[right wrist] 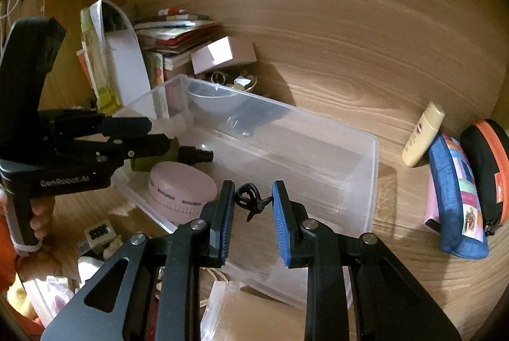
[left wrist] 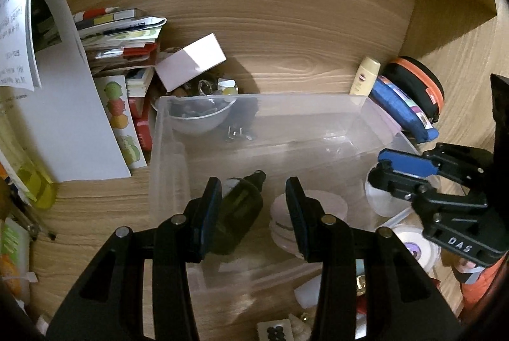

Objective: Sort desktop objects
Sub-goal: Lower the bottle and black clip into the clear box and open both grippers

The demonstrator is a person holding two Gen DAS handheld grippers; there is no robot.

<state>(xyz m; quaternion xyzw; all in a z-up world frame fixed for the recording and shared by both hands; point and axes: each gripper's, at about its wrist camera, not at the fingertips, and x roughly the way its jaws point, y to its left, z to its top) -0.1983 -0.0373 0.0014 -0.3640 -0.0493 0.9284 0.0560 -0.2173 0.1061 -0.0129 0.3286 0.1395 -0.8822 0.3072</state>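
A clear plastic bin stands on the wooden desk. Inside lie a dark green bottle and a round pink case. My left gripper is open above the bin, with the bottle by its left finger. It also shows at the left of the right wrist view. My right gripper holds a small black clip between its fingers over the bin's near rim. It also shows in the left wrist view.
A stack of books, a pink box and a bowl of trinkets sit behind the bin. A cream tube, blue pouch and orange-trimmed case lie to the right. Small items crowd the near edge.
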